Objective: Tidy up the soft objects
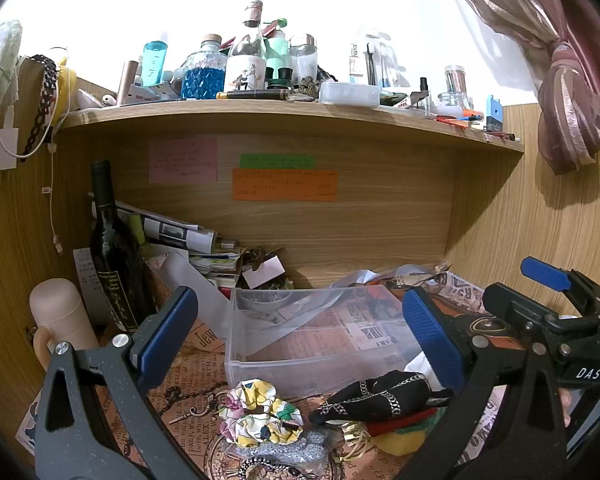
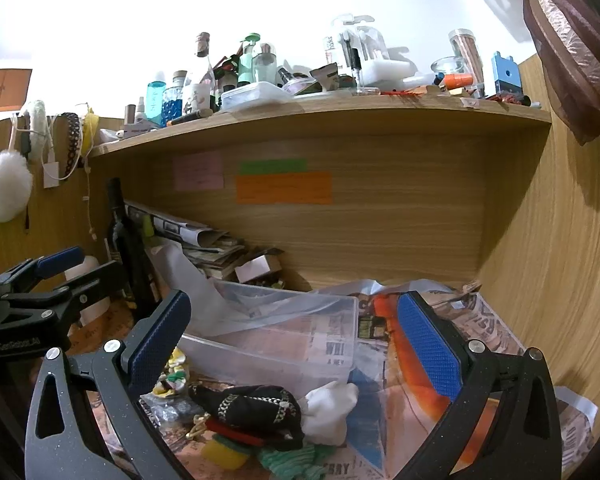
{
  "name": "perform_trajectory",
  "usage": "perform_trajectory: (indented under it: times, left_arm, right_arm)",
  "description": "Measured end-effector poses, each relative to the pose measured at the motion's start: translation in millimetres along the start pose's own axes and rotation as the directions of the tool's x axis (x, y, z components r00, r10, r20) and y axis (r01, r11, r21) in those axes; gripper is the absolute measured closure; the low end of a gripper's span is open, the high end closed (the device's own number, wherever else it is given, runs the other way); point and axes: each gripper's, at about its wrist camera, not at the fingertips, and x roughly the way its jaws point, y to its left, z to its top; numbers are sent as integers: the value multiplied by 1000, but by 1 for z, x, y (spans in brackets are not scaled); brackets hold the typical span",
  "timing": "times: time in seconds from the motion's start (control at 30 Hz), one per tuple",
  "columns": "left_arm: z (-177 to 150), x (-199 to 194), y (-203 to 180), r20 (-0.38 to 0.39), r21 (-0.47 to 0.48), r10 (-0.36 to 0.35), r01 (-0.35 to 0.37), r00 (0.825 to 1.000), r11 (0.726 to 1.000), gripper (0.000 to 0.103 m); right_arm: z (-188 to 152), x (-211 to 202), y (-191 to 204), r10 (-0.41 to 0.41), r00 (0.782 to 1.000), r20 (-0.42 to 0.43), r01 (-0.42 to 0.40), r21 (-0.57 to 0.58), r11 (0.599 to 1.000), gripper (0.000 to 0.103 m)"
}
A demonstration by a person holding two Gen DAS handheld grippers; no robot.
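Note:
A clear plastic bin [image 1: 320, 364] [image 2: 260, 354] stands on the paper-covered desk. In front of it lie soft things: a floral scrunchie [image 1: 260, 412], a black chain-print scrunchie [image 1: 380, 398] [image 2: 256, 404], a glittery grey piece [image 1: 292, 446], red, green and yellow items [image 1: 400, 428] [image 2: 228, 446], and a white soft piece [image 2: 330, 404]. My left gripper [image 1: 300, 340] is open and empty above the pile. My right gripper [image 2: 296, 340] is open and empty over the bin's front and the pile. The right gripper also shows in the left wrist view [image 1: 548, 304].
A dark wine bottle [image 1: 114, 252] and a beige flask [image 1: 60, 320] stand at the left. Stacked papers [image 1: 204, 248] lie behind the bin. An upper shelf [image 1: 280, 116] carries many bottles and jars. Wooden walls close the back and right; a curtain [image 1: 572, 100] hangs at right.

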Motion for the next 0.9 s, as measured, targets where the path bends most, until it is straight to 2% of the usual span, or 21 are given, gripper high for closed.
perform_trajectory:
  times: [0.9]
  left_arm:
    - [-1,0,0,-6,2,-3,3,1000,1000,0]
  right_arm:
    - [-1,-1,-1,11,1000,3,-11,7,1000,0]
